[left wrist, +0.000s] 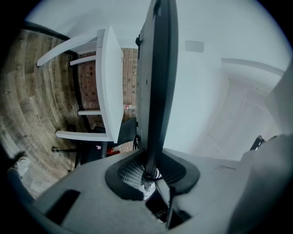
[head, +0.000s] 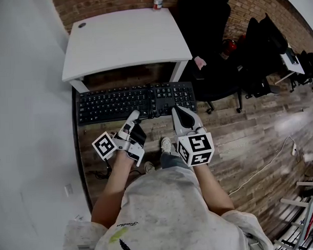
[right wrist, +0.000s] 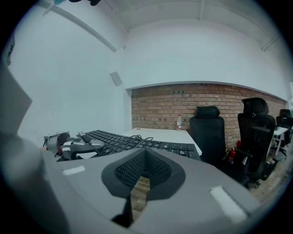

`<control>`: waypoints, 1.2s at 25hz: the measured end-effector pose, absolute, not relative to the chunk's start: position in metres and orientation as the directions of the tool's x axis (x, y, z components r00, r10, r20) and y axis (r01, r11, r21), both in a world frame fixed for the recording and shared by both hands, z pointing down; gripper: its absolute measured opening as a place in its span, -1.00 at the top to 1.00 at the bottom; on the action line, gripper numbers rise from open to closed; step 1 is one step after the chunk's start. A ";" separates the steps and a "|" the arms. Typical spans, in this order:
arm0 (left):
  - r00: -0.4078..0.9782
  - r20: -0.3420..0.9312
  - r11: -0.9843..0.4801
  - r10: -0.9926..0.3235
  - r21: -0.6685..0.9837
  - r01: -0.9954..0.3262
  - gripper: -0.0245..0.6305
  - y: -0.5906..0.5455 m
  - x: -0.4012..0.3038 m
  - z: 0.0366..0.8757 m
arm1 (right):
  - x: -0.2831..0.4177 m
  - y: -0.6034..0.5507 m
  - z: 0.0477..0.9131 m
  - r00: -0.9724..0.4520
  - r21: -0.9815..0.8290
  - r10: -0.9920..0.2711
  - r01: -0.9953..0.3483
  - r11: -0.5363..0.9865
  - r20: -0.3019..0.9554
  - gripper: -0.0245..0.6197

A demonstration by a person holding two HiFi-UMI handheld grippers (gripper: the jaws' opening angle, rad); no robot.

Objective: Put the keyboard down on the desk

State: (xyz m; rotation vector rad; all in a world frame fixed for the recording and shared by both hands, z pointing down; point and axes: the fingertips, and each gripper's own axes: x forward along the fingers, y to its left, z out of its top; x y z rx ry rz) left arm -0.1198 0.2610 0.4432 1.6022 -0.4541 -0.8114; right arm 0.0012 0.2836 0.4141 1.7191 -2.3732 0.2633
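Keyboard [head: 120, 102] edge between left gripper's [head: 132, 116] fingers [left wrist: 129, 171]

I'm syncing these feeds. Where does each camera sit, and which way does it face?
Head view: on the person's head, looking steeply down at keyboard, desk, floor; forearms, left gripper, right gripper show.
Left gripper view: on that gripper, rolled sideways, along jaws clamped on the keyboard's edge.
Right gripper view: on that gripper, facing the brick wall; its empty jaws meet.
All three share keyboard and desk.
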 end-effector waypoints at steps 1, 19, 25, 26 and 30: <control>0.679 -0.248 -0.202 -0.691 0.968 0.148 0.70 0.261 -0.120 0.443 | 0.001 0.283 0.413 -0.306 -0.028 -0.916 -0.951 0.309 0.260 0.89; 0.676 -0.220 -0.196 -0.703 0.974 0.113 0.70 0.145 -0.088 0.450 | 0.032 0.163 0.422 -0.334 -0.063 -0.914 -0.942 0.329 0.229 0.89; 0.681 -0.212 -0.194 -0.701 0.976 0.104 0.69 0.084 -0.050 0.449 | 0.065 0.103 0.421 -0.341 -0.067 -0.912 -0.940 0.334 0.229 0.89; 0.680 -0.209 -0.193 -0.702 0.976 0.100 0.69 0.075 -0.044 0.449 | 0.072 0.094 0.420 -0.343 -0.068 -0.911 -0.939 0.337 0.230 0.89; 0.672 -0.209 -0.188 -0.711 0.977 0.105 0.69 0.042 -0.021 0.448 | 0.095 0.063 0.420 -0.354 -0.068 -0.905 -0.935 0.348 0.235 0.89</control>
